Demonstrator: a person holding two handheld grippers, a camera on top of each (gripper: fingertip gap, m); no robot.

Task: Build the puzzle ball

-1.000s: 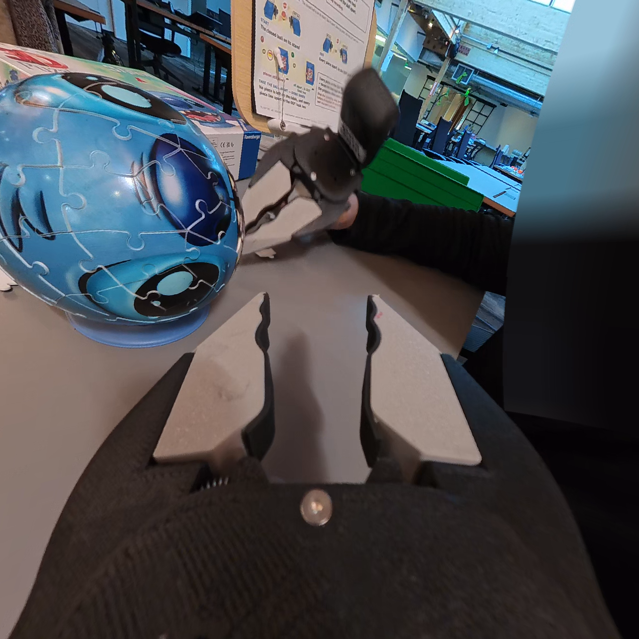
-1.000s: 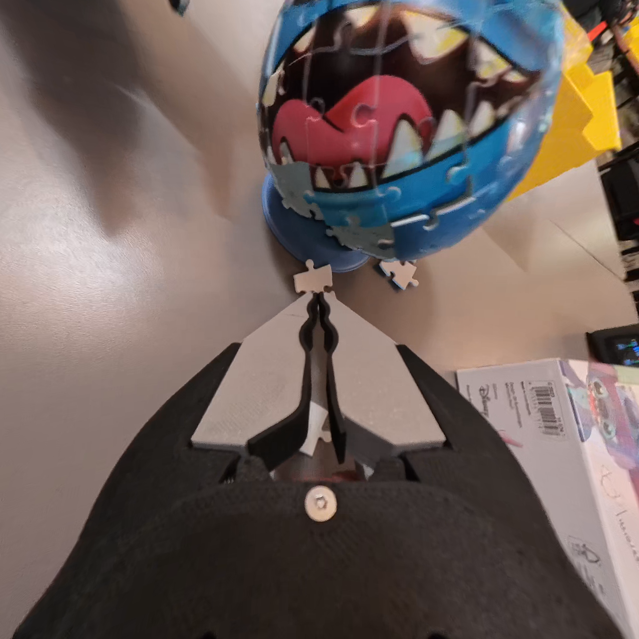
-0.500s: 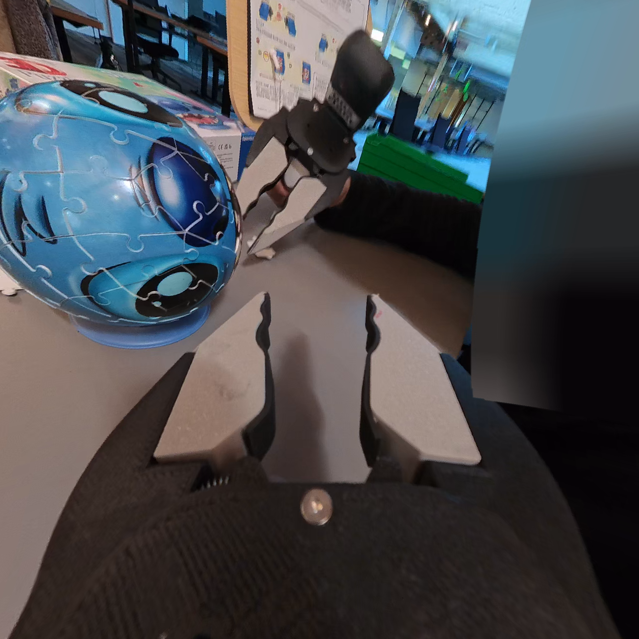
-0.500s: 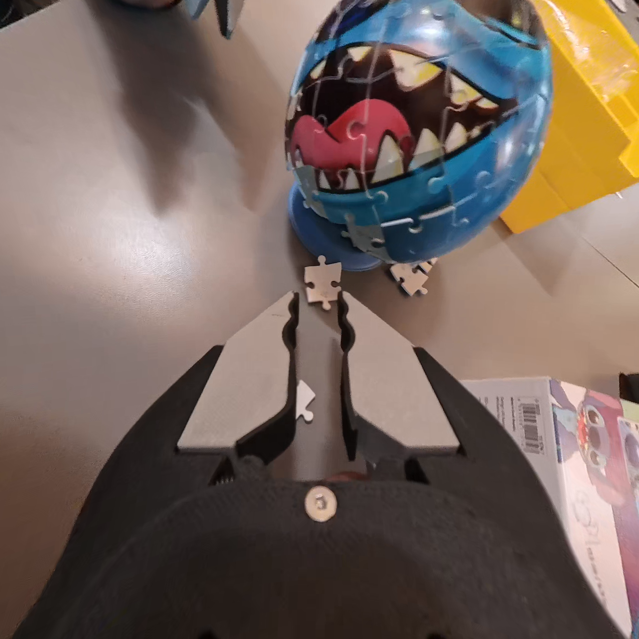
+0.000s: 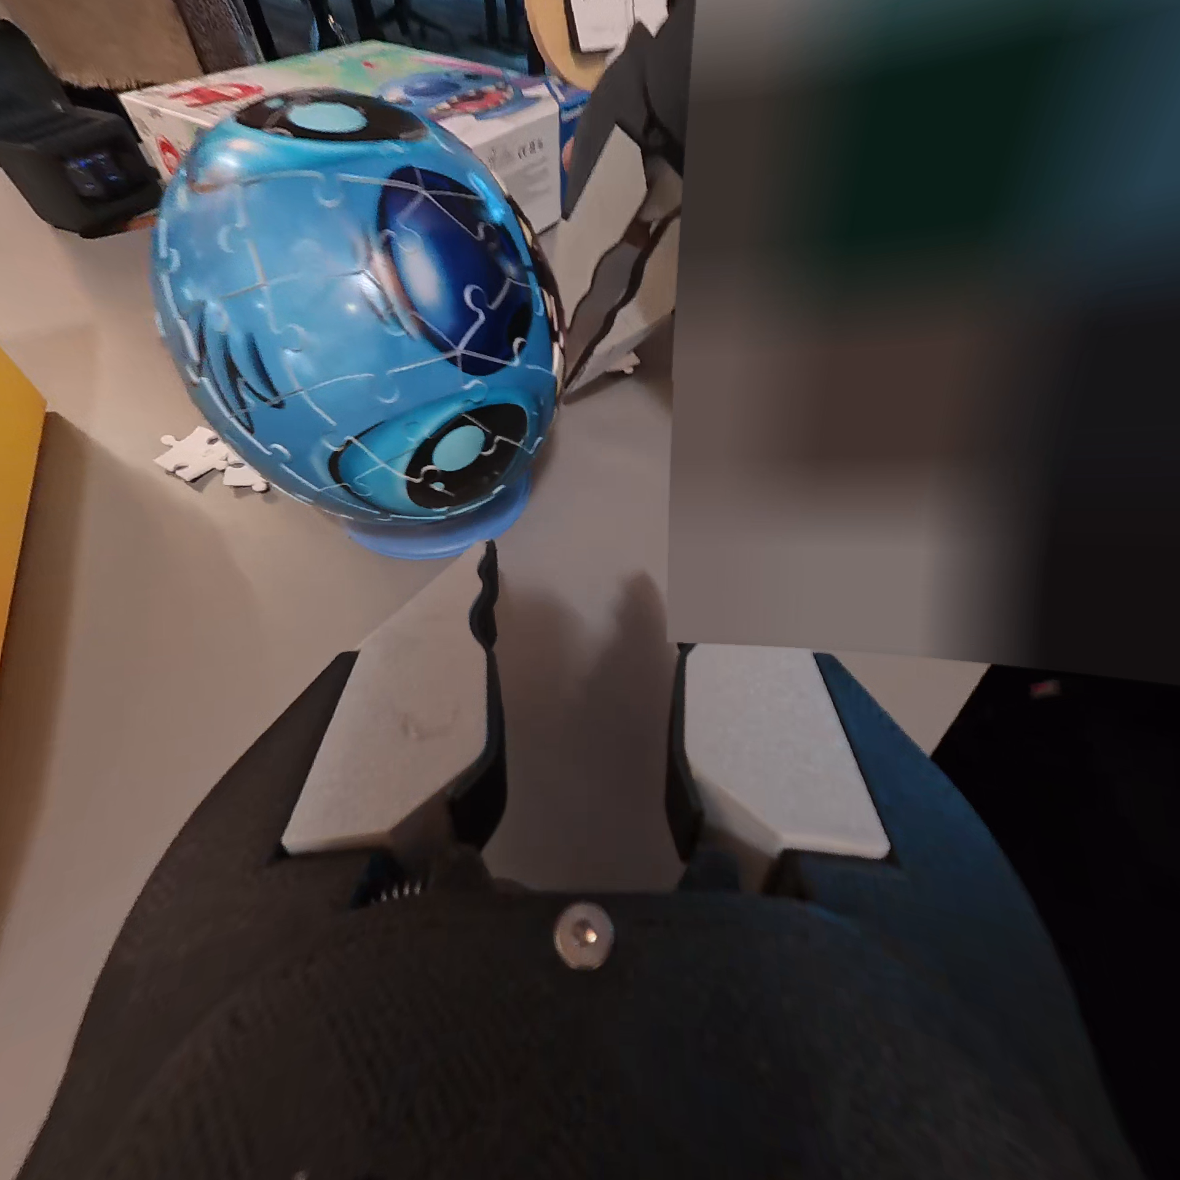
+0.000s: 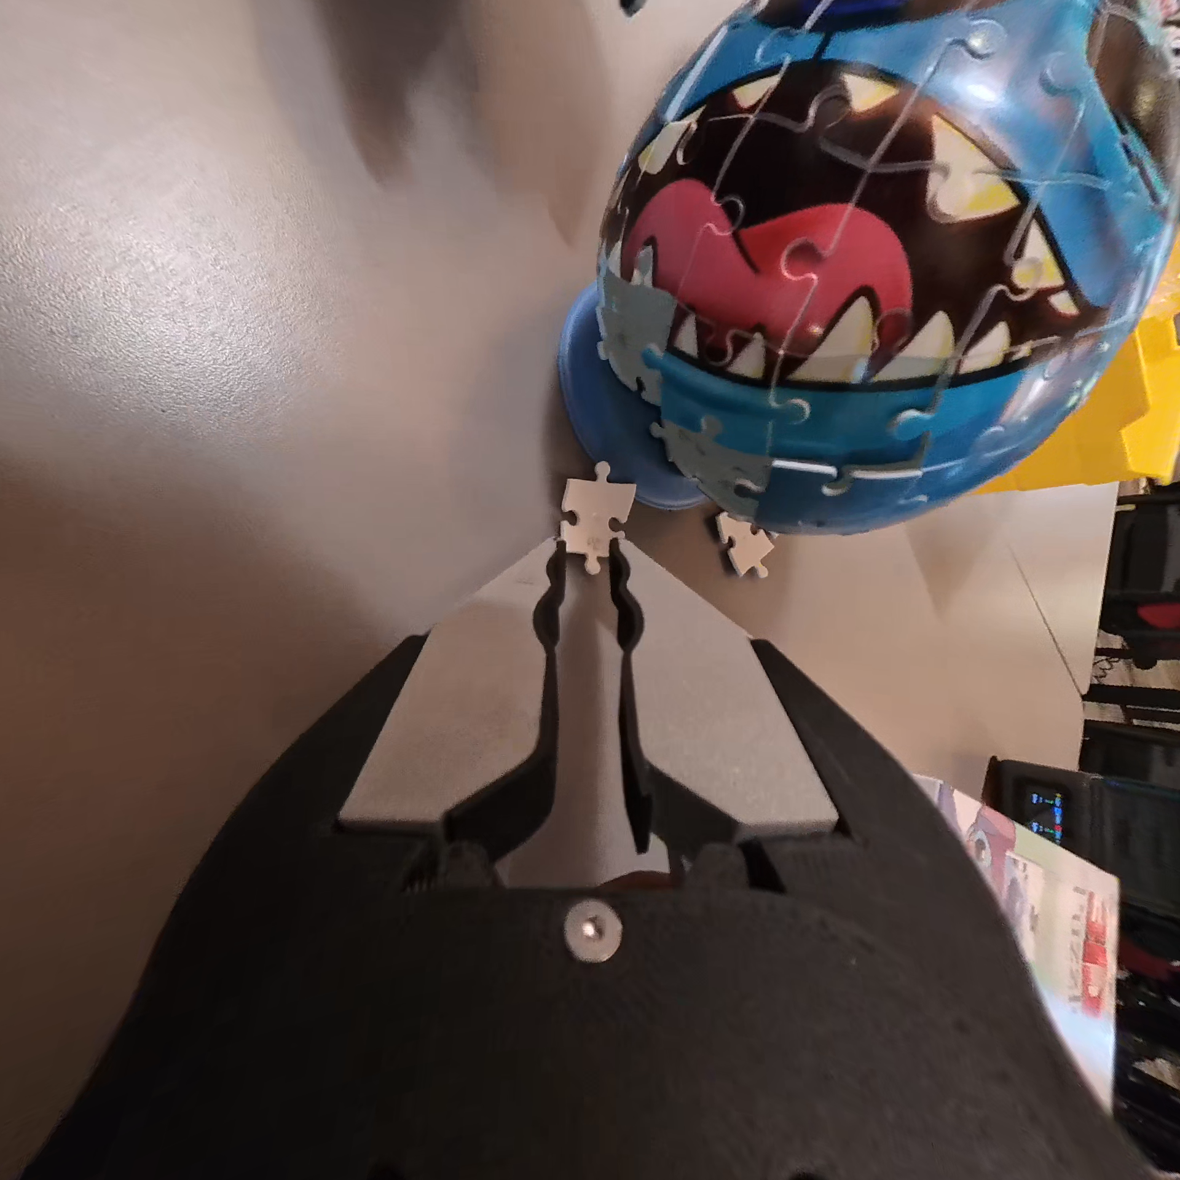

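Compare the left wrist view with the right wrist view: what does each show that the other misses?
Left only: the ball's eye side, the left gripper open over bare table, a cluster of loose pieces behind the ball, and the right gripper seen from outside.

Right only: the ball's mouth side with grey unfilled patches, the right gripper's fingers around a white piece, and a second piece under the ball.

Both: the ball on its blue stand, the puzzle box, a yellow bin.
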